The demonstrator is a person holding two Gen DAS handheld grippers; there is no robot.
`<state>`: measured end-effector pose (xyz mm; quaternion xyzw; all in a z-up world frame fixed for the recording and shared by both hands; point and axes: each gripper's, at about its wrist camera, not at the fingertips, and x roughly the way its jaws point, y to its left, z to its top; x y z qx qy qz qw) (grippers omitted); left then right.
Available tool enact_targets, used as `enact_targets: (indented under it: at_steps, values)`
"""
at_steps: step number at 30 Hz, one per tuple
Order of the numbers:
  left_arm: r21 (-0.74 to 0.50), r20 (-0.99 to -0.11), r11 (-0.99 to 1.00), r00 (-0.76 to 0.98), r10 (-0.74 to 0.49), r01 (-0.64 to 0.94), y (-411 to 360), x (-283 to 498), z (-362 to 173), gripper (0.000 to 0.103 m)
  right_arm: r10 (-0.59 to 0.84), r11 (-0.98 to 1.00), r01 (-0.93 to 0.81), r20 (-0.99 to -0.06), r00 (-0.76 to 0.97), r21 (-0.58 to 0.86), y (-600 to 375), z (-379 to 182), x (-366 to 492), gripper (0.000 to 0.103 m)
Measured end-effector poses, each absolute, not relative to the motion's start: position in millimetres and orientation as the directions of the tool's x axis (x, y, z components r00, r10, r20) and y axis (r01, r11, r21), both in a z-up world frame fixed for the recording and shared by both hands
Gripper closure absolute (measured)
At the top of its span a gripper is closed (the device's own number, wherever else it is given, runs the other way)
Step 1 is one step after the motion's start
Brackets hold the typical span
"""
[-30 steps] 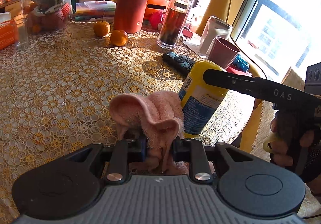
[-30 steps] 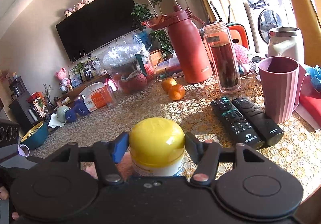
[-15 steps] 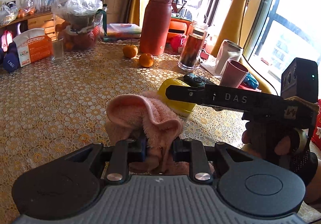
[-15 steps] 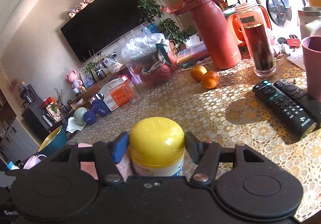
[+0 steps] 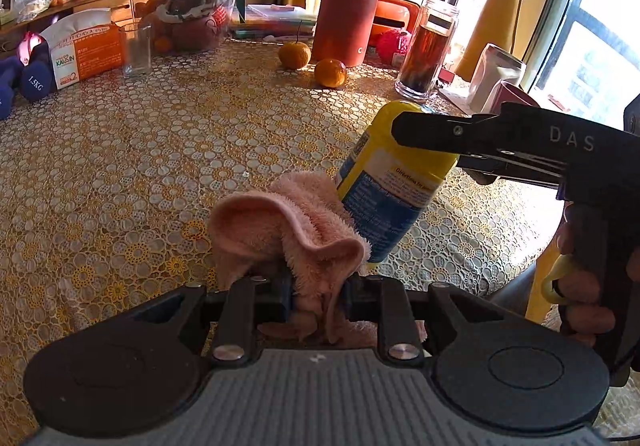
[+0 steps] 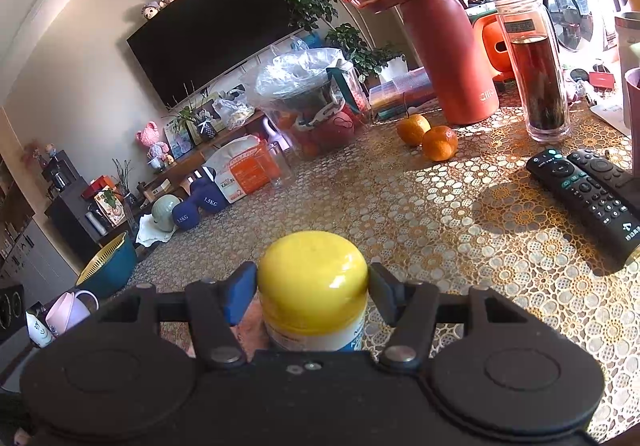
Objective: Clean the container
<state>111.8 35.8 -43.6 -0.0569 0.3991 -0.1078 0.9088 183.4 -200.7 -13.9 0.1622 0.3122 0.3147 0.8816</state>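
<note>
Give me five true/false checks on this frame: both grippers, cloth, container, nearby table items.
1. The left gripper is shut on the pink cloth. True.
2. The right gripper grips the yellow-capped container by its base. False: the jaws close on the yellow cap, at the top.
3. The container stands upright on the table. False: it tilts, cap end leaning away from the left wrist camera.
4. The cloth touches the container's blue label. True.
5. Two remote controls lie stacked on each other. False: they lie side by side.
</note>
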Motion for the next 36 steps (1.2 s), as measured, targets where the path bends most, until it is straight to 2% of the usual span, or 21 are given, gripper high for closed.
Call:
enact_targets:
  at_steps: [8, 16, 21, 29, 36]
  values:
    - [-0.185, -0.693, 0.971, 0.681, -0.236, 0.148, 48.3, 102.9, -24.9, 0.081, 0.673, 0.735, -0.470, -0.443, 0.593, 0.488, -214.5, -17.3, 183.9, 0.043]
    - [-0.214, -0.616, 0.940, 0.710, -0.342, 0.267, 19.6, 101.5, 11.6, 0.081, 0.705, 0.701, -0.469, -0.426, 0.567, 0.538, -232.5, -22.5, 184.8, 0.043]
    - [-0.186, -0.643, 0.939, 0.687, -0.338, 0.288, -2.6, 115.2, -1.7, 0.081, 0.708, 0.697, -0.463, -0.424, 0.565, 0.547, -238.2, -23.4, 182.5, 0.043]
    - [-0.176, -0.708, 0.962, 0.652, -0.270, 0.208, 11.9, 125.6, -29.3, 0.081, 0.704, 0.701, -0.466, -0.424, 0.570, 0.539, -243.7, -23.2, 183.3, 0.043]
    - [-0.192, -0.712, 0.968, 0.655, -0.252, 0.164, 39.8, 116.8, -24.6, 0.081, 0.703, 0.711, -0.541, -0.431, 0.566, 0.450, -234.4, -17.5, 173.6, 0.043]
